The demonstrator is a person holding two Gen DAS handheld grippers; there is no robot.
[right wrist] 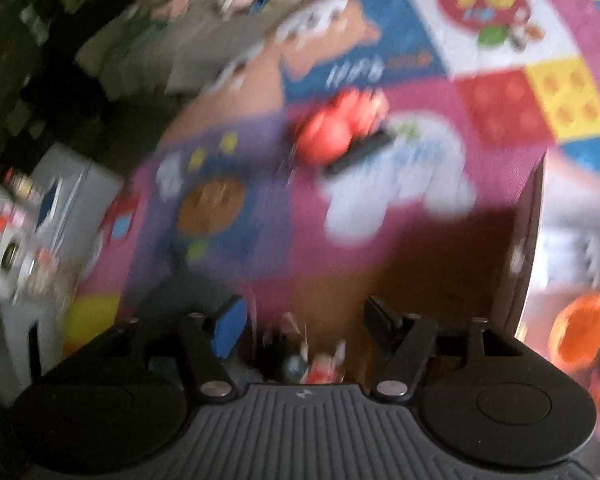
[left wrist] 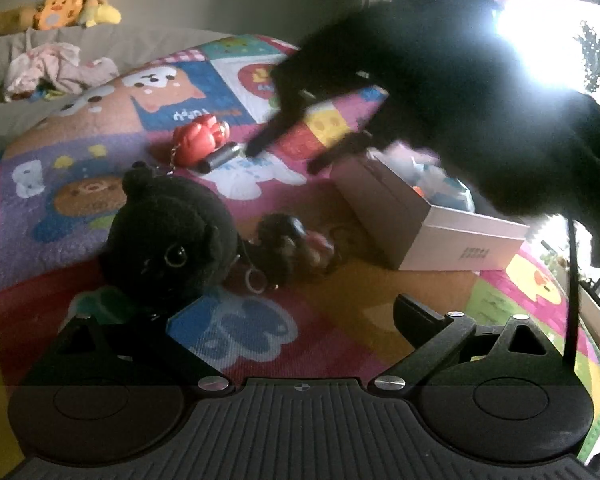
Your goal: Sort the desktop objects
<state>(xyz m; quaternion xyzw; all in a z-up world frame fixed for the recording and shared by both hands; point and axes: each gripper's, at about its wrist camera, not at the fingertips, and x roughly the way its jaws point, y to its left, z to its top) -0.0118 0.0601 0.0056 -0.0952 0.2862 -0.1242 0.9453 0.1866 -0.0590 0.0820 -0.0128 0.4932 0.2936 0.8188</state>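
Nearest the left gripper (left wrist: 296, 316), whose jaws stand wide and empty, sits the black plush cat (left wrist: 168, 236) on the patchwork mat (left wrist: 60, 208), while the right gripper (left wrist: 282, 156) hangs parted and empty over the red charm (left wrist: 200, 140), probably headed for the white box (left wrist: 432, 236).

Around the one white box (left wrist: 428, 220) on the patterned mat (left wrist: 340, 344): one black plush cat (left wrist: 168, 236) to its left, one brown furry keychain (left wrist: 292, 240) between them, one red charm (left wrist: 200, 140) and one dark cylinder (left wrist: 220, 158) beyond it. Far behind, two yellow plush toys (left wrist: 76, 4).
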